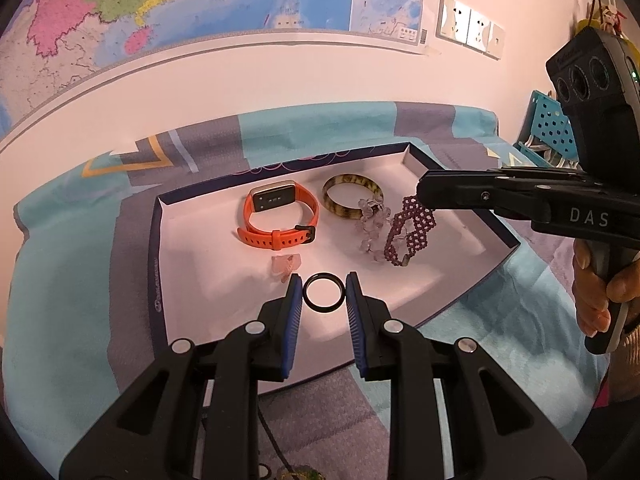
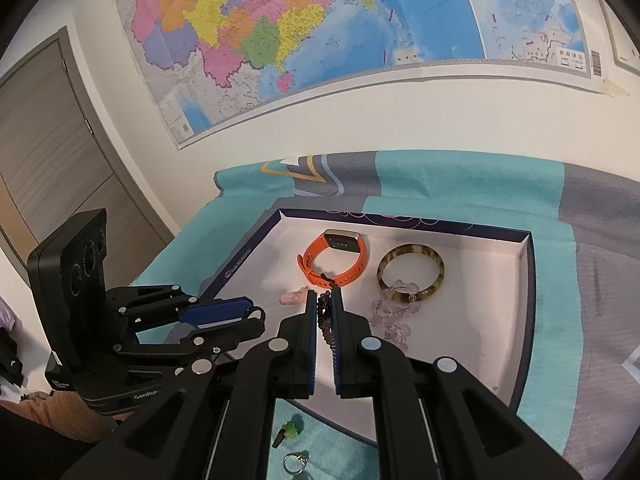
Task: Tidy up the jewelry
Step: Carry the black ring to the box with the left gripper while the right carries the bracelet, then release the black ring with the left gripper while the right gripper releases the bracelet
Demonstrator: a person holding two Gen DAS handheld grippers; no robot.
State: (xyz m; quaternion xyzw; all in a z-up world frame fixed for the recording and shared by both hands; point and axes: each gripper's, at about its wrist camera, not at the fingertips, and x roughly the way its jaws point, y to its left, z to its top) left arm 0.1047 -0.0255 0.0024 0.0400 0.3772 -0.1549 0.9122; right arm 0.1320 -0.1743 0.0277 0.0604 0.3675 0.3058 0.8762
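Note:
My left gripper (image 1: 323, 285) is shut on a thin black ring (image 1: 322, 311), held flat between the blue pads above the near part of a white-lined tray (image 1: 208, 264). From the right, my right gripper (image 1: 420, 196) is shut on a dark red beaded bracelet (image 1: 408, 232), which hangs down to the tray floor. In the right wrist view the beads (image 2: 326, 320) run between the closed fingers of the right gripper (image 2: 325, 300). The left gripper (image 2: 252, 316) stands at the tray's left edge. In the tray lie an orange watch (image 1: 280, 220), a tortoiseshell bangle (image 1: 352, 198), a clear crystal bracelet (image 1: 372, 224) and a small pink piece (image 1: 286, 266).
The tray (image 2: 480, 300) rests on a teal and grey cloth (image 2: 460, 184) against a wall with a map. On the cloth in front of the tray lie a small green piece (image 2: 292, 428) and a ring with a stone (image 2: 296, 462). A hand (image 1: 600, 288) holds the right gripper's handle.

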